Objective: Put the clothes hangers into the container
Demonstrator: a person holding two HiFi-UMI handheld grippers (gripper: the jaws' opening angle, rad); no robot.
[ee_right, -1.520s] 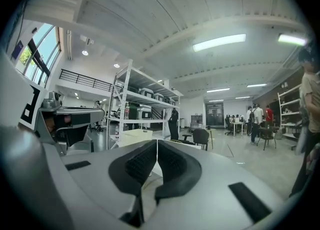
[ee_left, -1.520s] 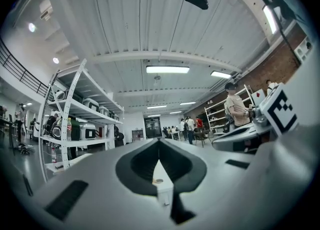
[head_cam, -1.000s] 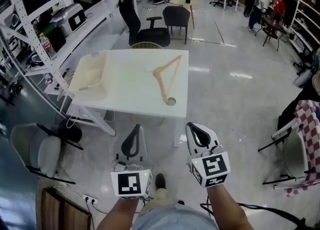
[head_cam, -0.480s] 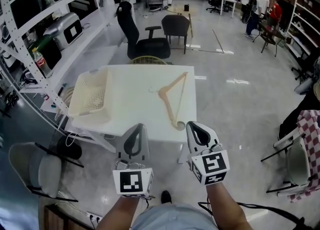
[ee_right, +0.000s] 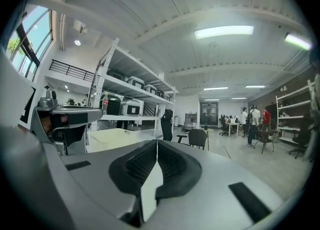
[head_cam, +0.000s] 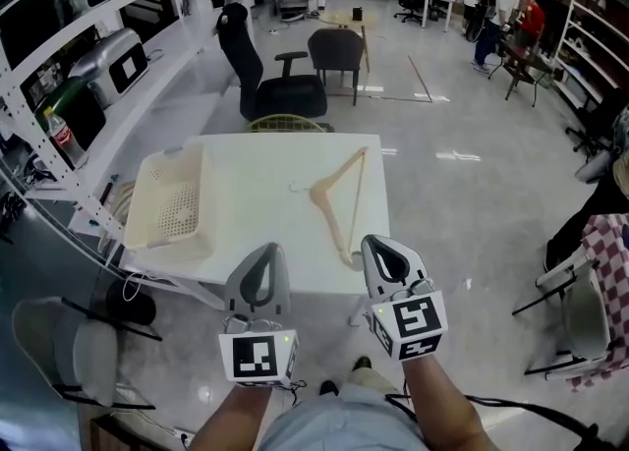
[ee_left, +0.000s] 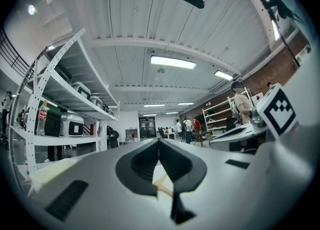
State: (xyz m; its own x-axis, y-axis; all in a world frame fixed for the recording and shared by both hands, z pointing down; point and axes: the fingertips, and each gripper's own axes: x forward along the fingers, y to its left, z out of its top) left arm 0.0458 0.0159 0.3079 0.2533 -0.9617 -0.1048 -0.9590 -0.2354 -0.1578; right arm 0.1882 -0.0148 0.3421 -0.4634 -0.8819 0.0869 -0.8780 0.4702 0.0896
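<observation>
A wooden clothes hanger (head_cam: 339,198) lies flat on the right half of the white table (head_cam: 256,233), its hook toward the middle. A cream plastic basket (head_cam: 169,196), empty as far as I can see, stands at the table's left edge. My left gripper (head_cam: 272,249) and right gripper (head_cam: 372,241) hover side by side at the table's near edge, both shut with nothing between the jaws. The right one's tip sits just beside the hanger's near end. In the left gripper view the jaws (ee_left: 159,142) meet, and a sliver of hanger (ee_left: 163,187) shows below. The right gripper (ee_right: 157,144) also shows its jaws together.
A black office chair (head_cam: 263,85) and a dark chair (head_cam: 336,48) stand behind the table. Metal shelving (head_cam: 69,76) with appliances runs along the left. A grey chair (head_cam: 59,341) is at lower left, and a white chair (head_cam: 580,321) at right. Several people are at the far back.
The view has moved toward the table: it sits closer and lower in the head view, and both gripper tips now reach its near edge. Both grippers stay shut.
</observation>
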